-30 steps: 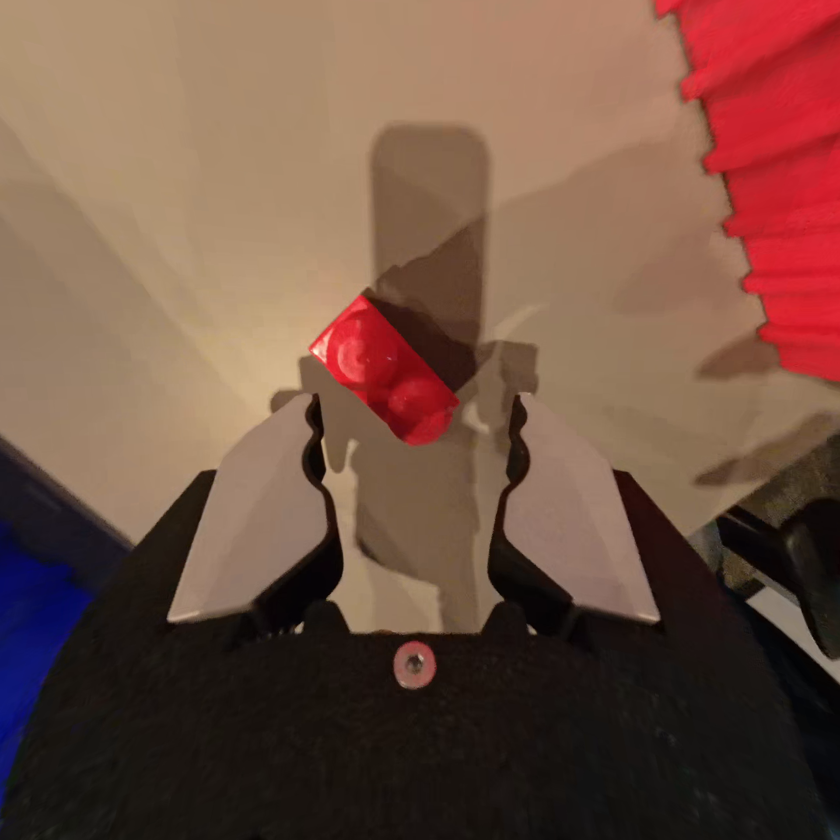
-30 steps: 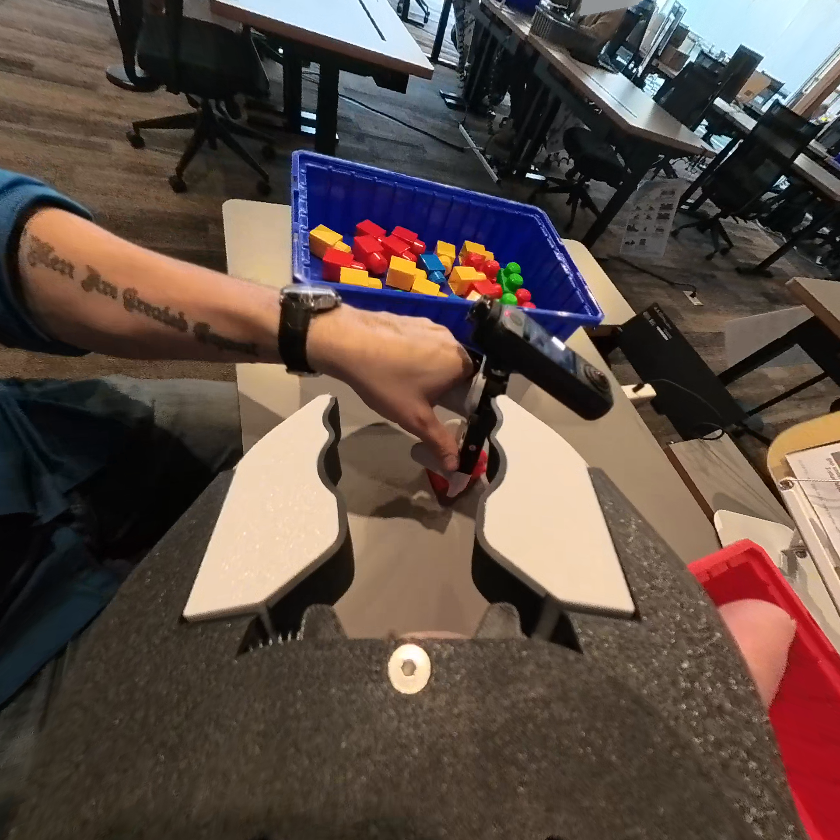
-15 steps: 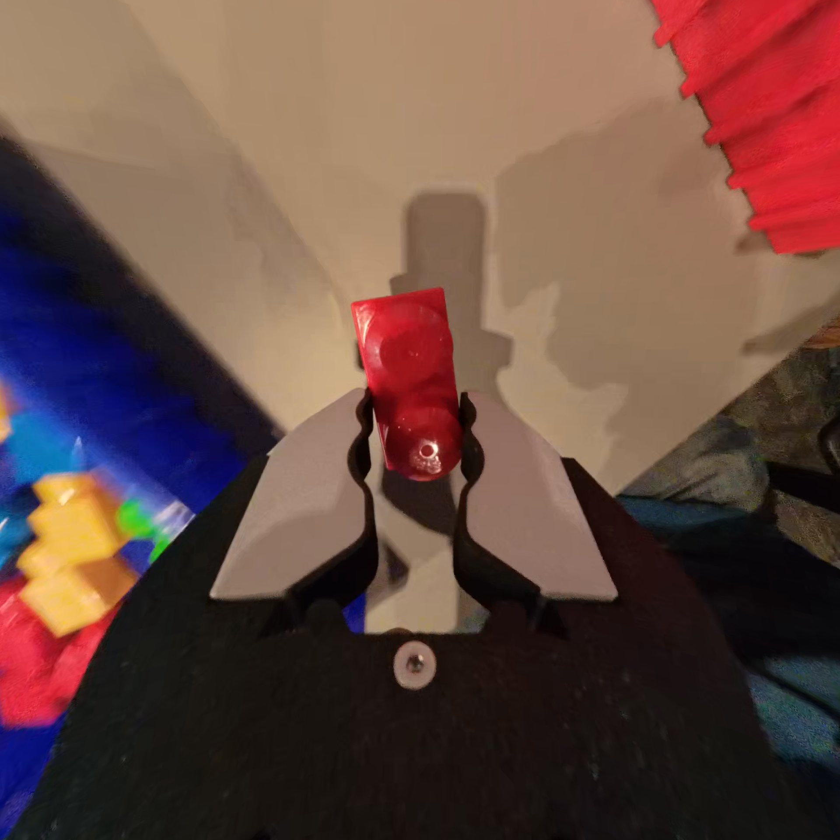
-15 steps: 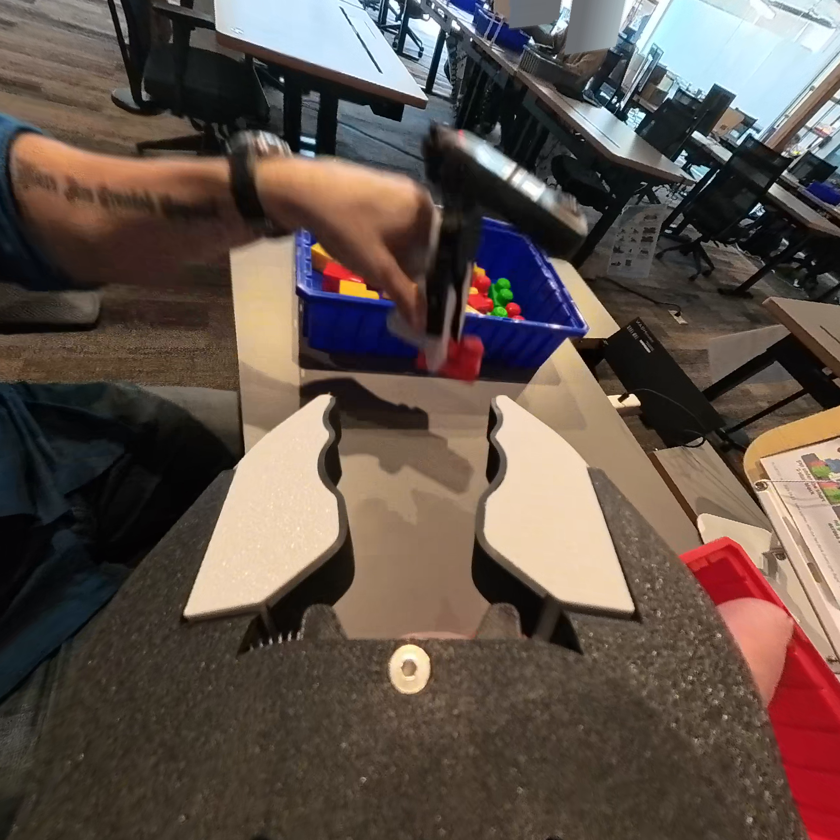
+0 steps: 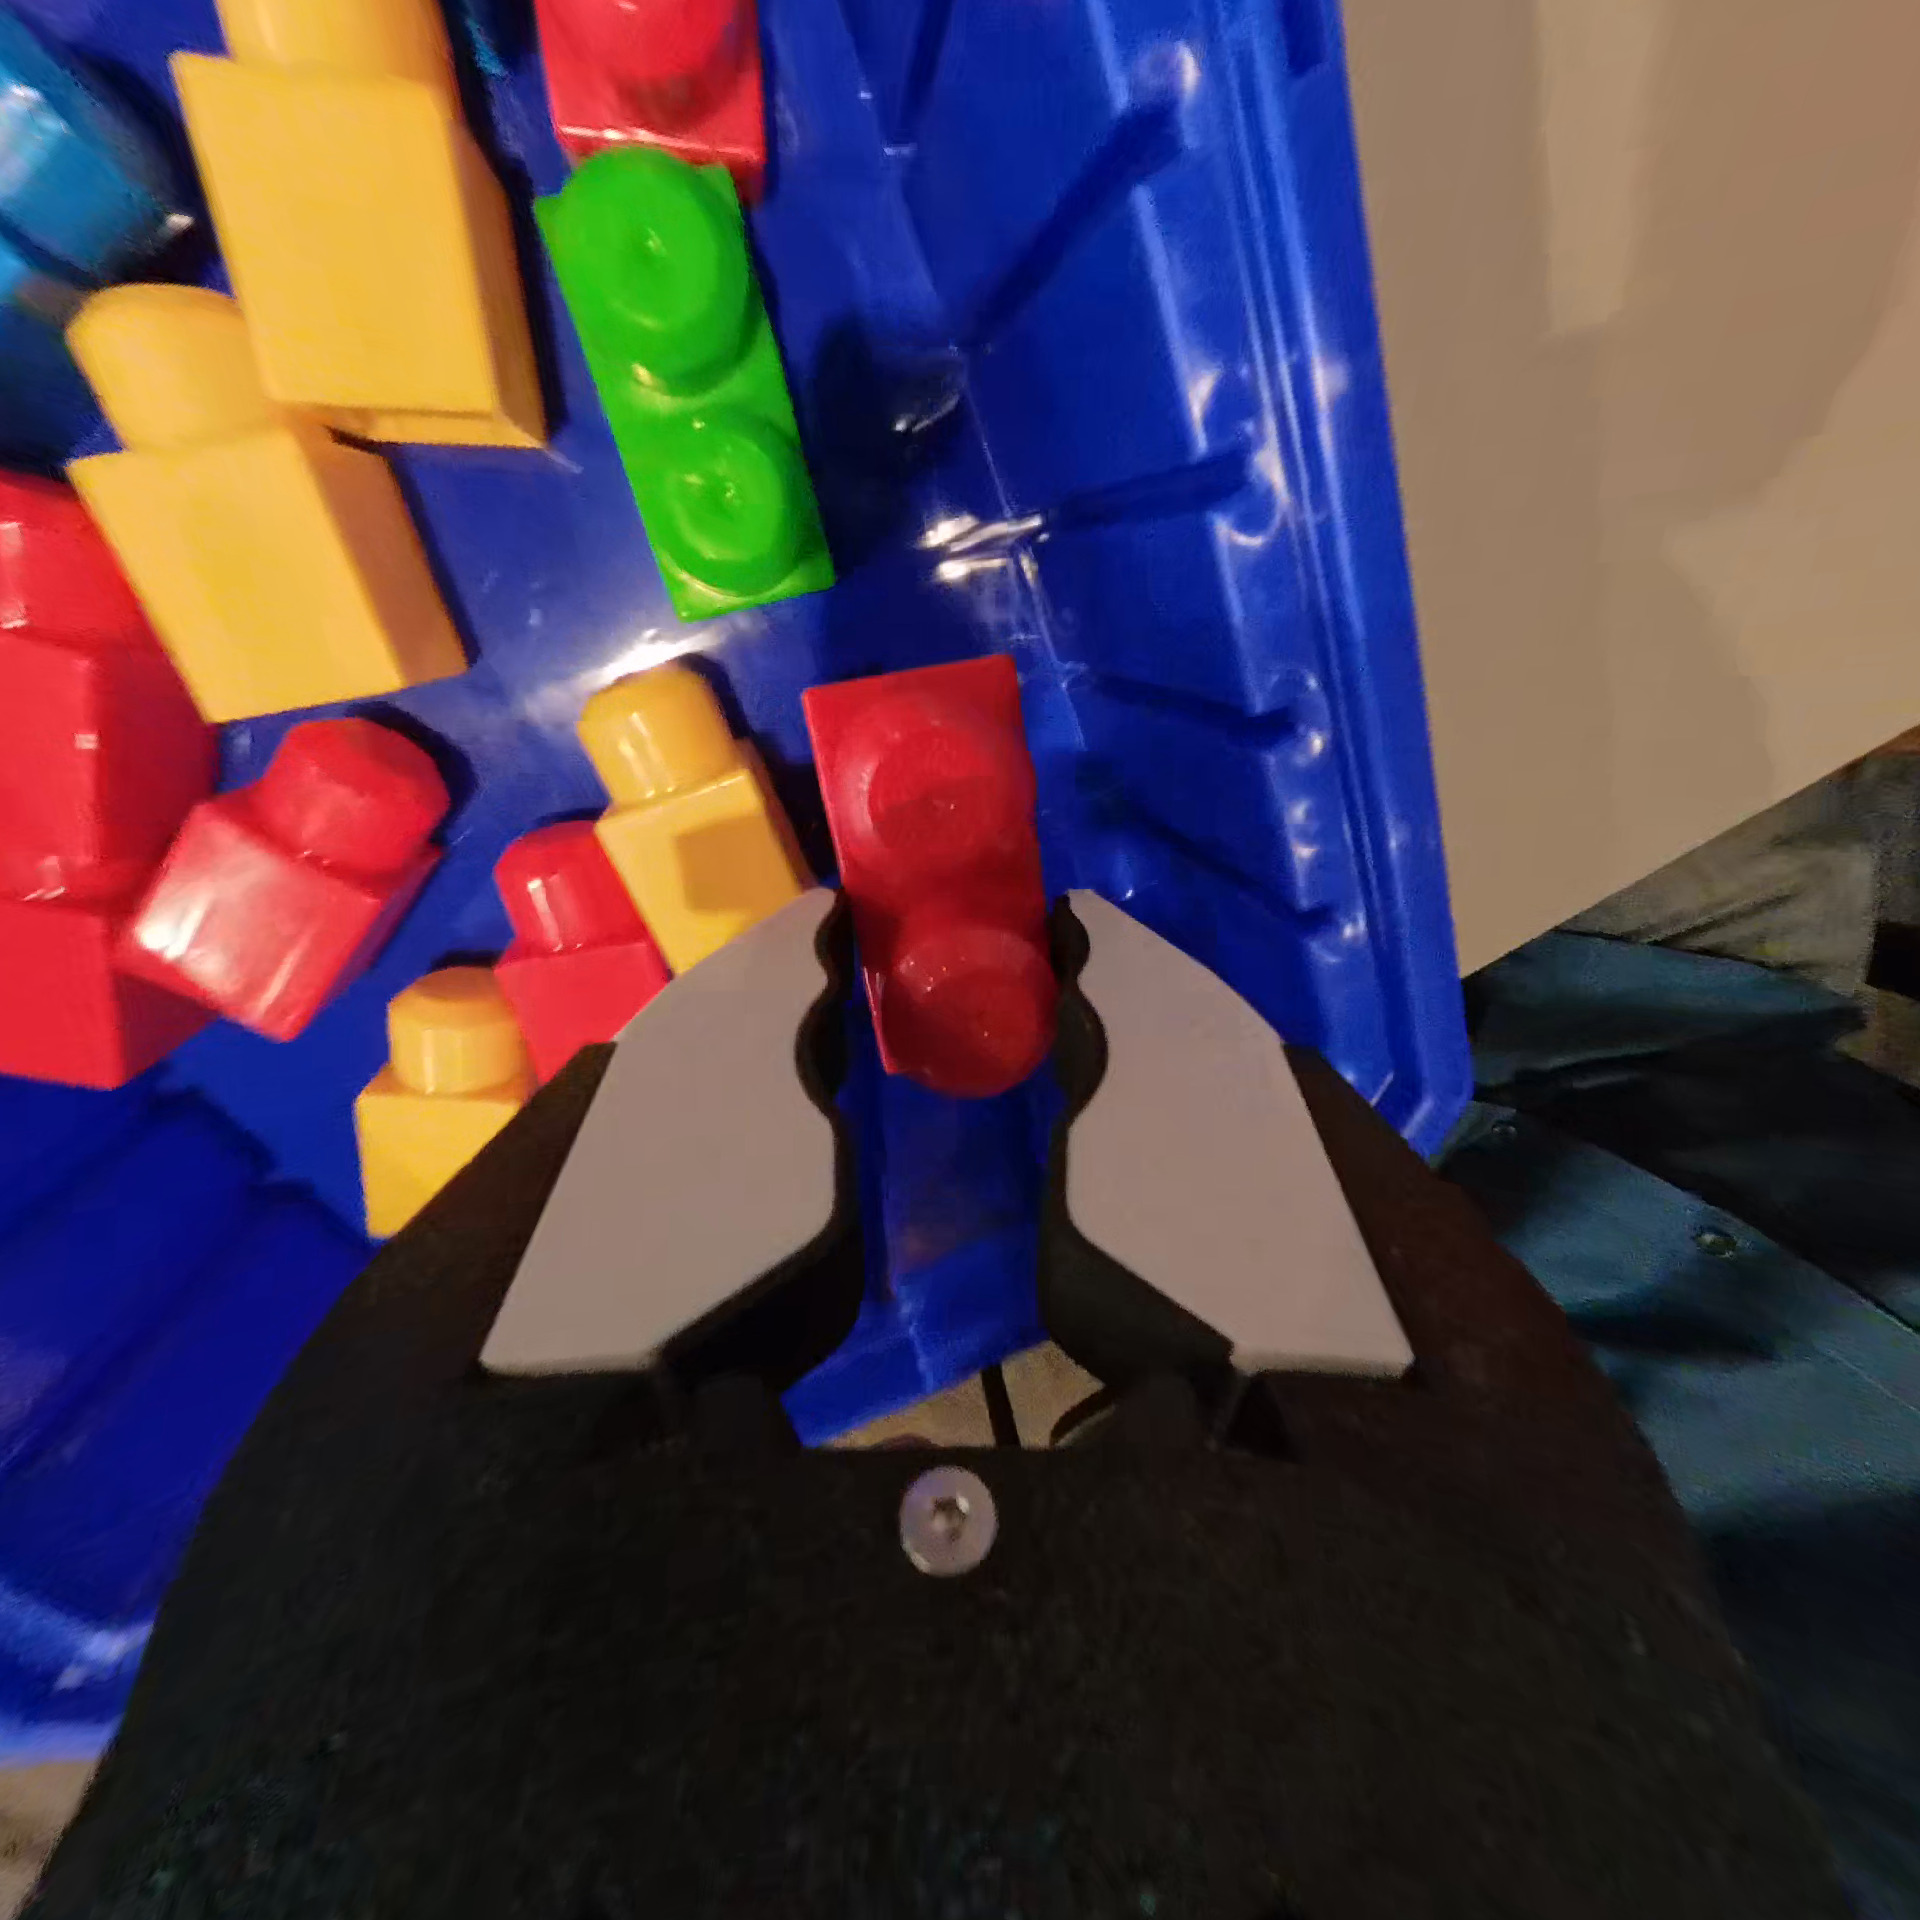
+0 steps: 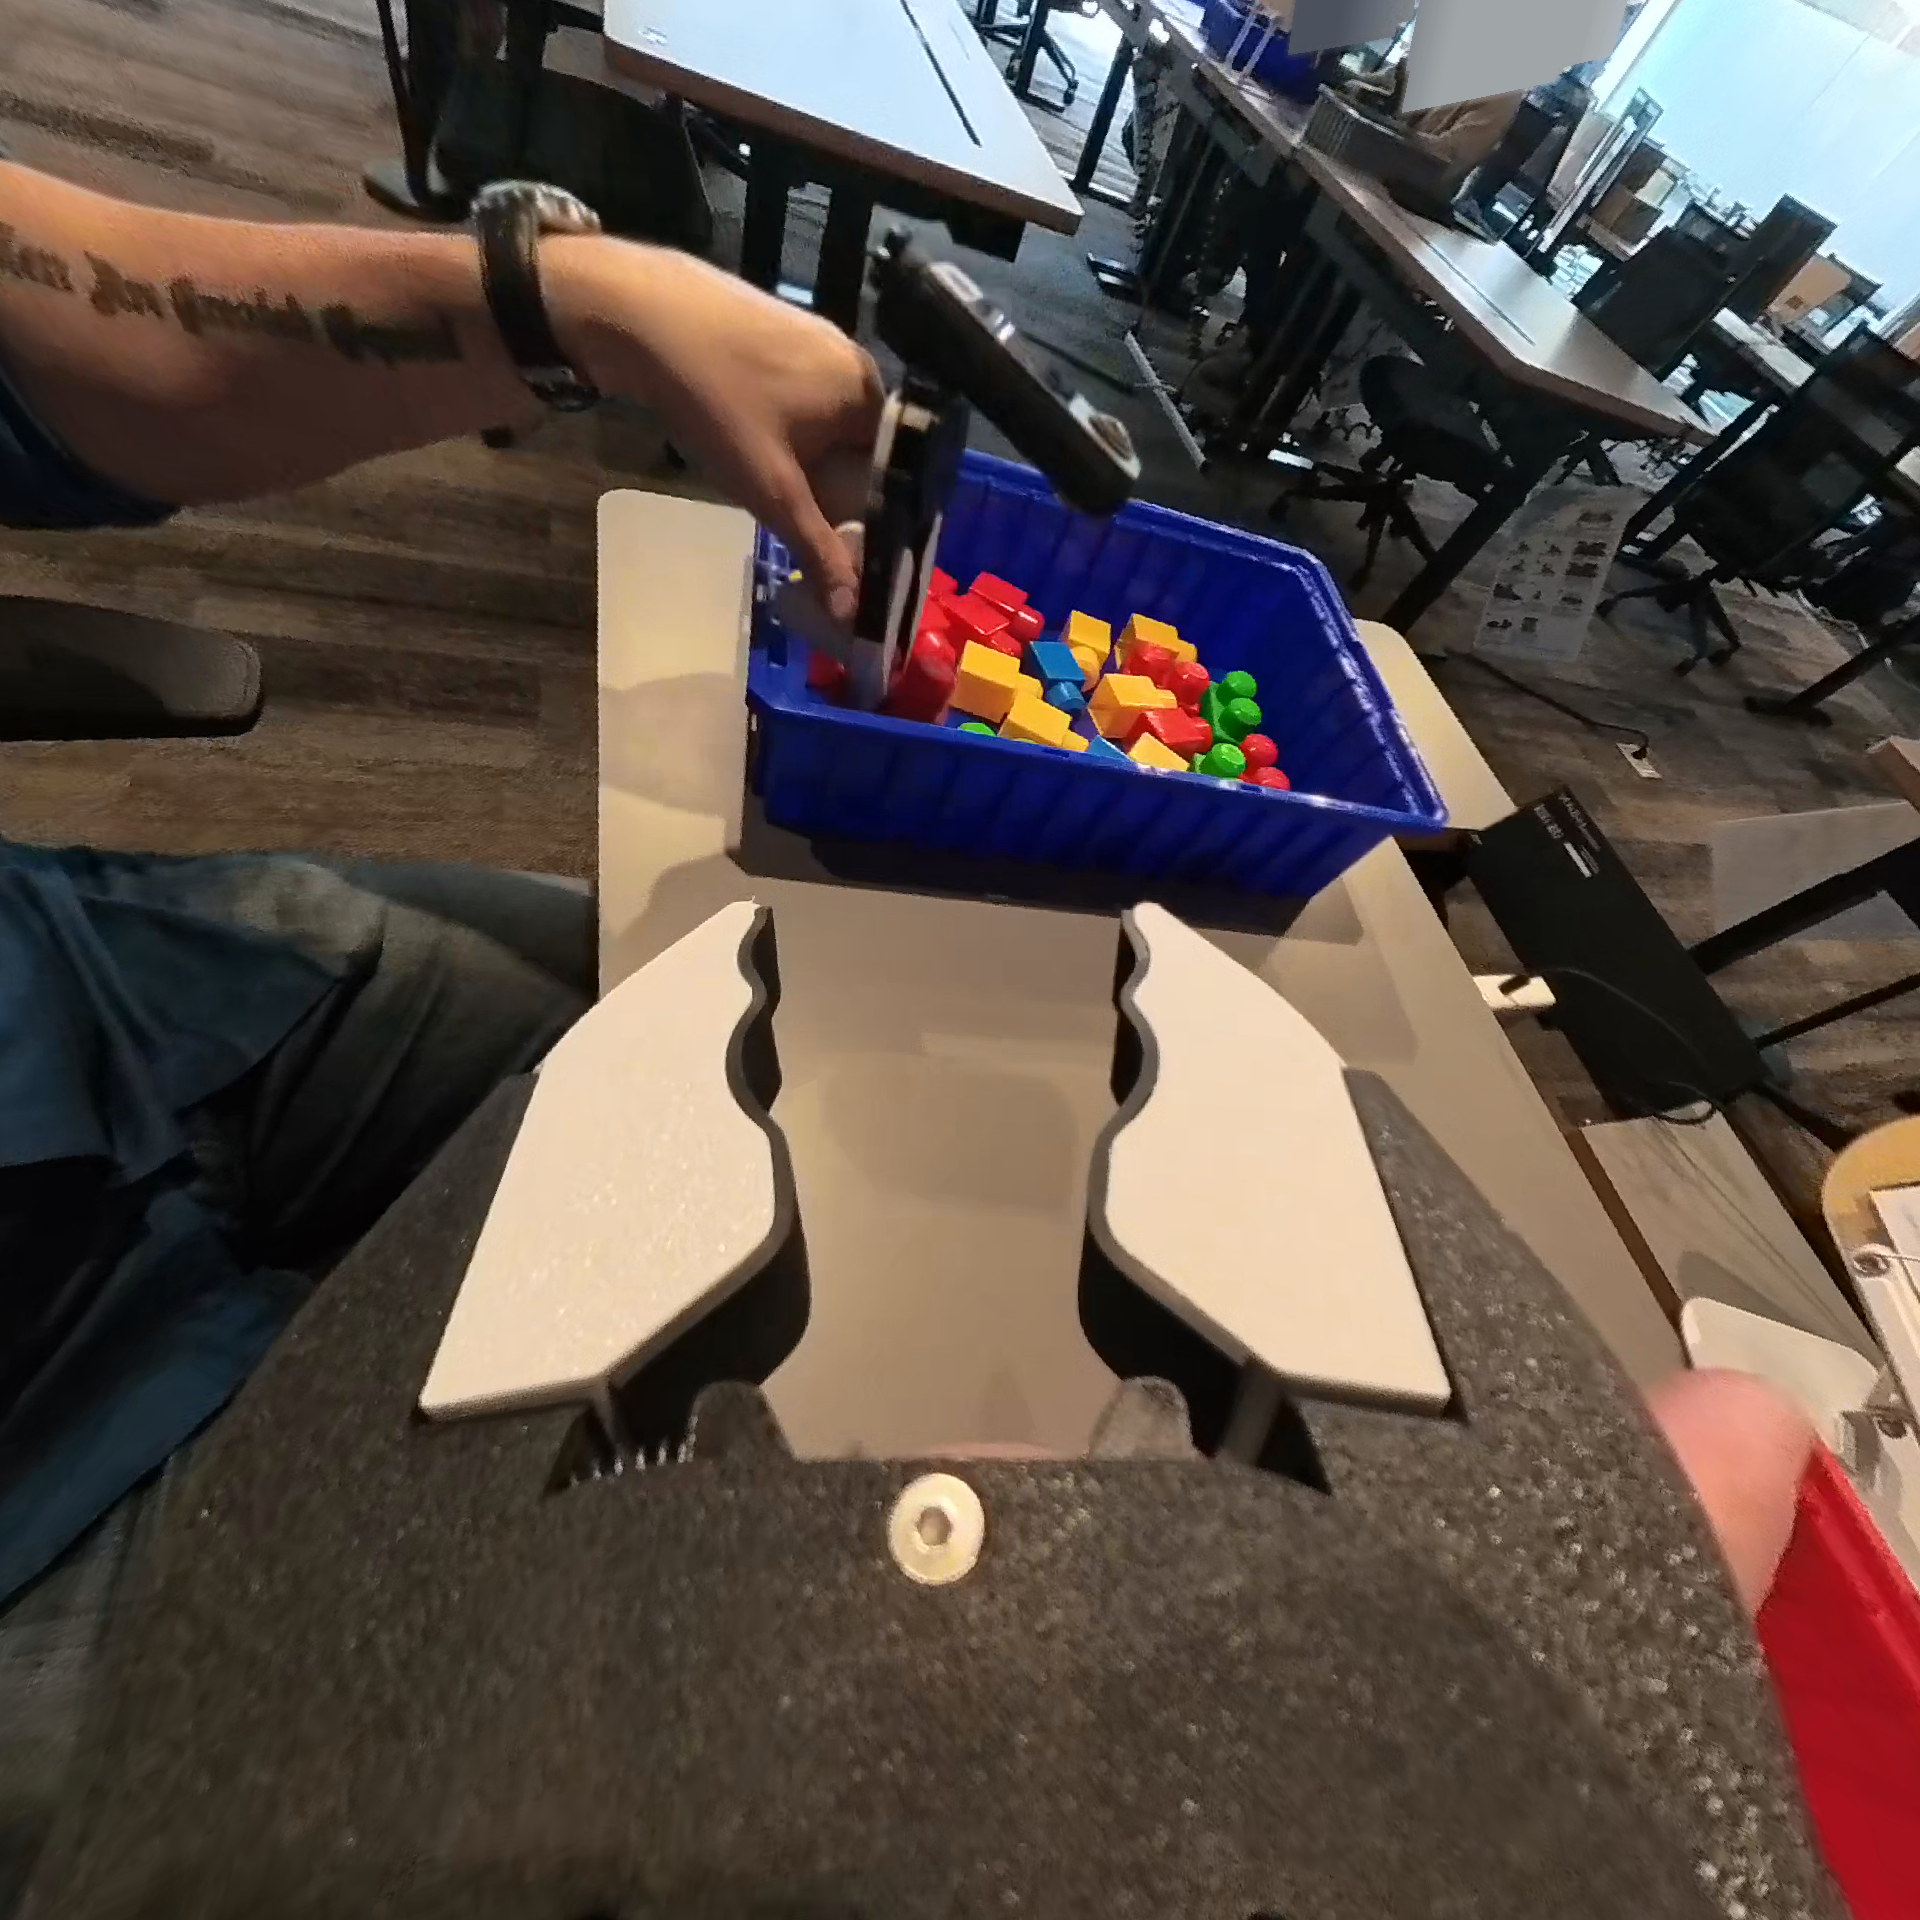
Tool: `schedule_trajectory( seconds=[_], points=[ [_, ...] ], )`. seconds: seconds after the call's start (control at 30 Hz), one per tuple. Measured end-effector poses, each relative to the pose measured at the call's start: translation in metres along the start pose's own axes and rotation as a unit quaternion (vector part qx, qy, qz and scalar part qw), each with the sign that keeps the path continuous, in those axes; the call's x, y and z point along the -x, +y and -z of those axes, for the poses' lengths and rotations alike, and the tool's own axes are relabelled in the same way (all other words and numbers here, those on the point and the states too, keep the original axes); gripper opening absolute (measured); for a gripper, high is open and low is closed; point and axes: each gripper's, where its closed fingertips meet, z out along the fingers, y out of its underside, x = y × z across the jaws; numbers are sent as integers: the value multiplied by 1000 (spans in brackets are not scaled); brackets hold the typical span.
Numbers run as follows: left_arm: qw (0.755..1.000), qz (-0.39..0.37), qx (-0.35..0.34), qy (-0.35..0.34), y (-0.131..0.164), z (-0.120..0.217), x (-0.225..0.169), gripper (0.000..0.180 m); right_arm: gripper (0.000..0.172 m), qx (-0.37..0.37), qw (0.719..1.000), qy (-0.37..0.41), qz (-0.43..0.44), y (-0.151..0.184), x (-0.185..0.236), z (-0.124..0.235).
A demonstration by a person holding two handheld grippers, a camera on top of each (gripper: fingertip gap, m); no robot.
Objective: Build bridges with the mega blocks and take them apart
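My left gripper (image 5: 945, 914) is shut on a red two-stud block (image 5: 925, 821), which juts forward from between the fingertips. It holds the block inside the blue bin (image 5: 1195, 520), just next to the bin's wall and above the loose blocks. In the right wrist view the left gripper (image 6: 883, 623) reaches down into the near left corner of the blue bin (image 6: 1039, 821) with the red block (image 6: 923, 665) at its tip. My right gripper (image 6: 945, 935) is open and empty above the bare table (image 6: 665, 675), in front of the bin.
The bin holds several loose red, yellow, green and blue blocks, among them a green two-stud block (image 5: 696, 384) and a yellow block (image 5: 353, 229). A red bin (image 6: 1849, 1662) is at the lower right. Desks and chairs stand behind.
My left gripper shut on the red block on the table, lifted it and carried it over into the blue bin. My right gripper stayed open in place.
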Motion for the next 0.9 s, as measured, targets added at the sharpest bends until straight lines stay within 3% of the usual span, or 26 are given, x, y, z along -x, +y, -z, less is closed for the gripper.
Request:
schedule_trajectory(
  seconds=[0.2,0.43,0.57,0.63,0.77,0.9],
  points=[
    [999,14,37,7,-1,-15,1,36,62,14,1000,-13,0,6,3,-14],
    [991,-1,126,51,5,-37,2,38,62,25,1000,-13,-9,17,0,-15],
    [992,-9,122,38,4,-40,5,69,62,24,1000,-7,-11,18,-1,-10],
    [994,-9,103,31,1,-33,5,79,62,24,1000,-4,-13,19,-3,-10],
    [999,-18,26,-9,-14,0,6,79,62,30,999,14,-20,22,-9,-12],
    [989,-46,-138,-14,-49,52,-24,78,62,21,998,48,-39,21,-22,-23]
  ],
)
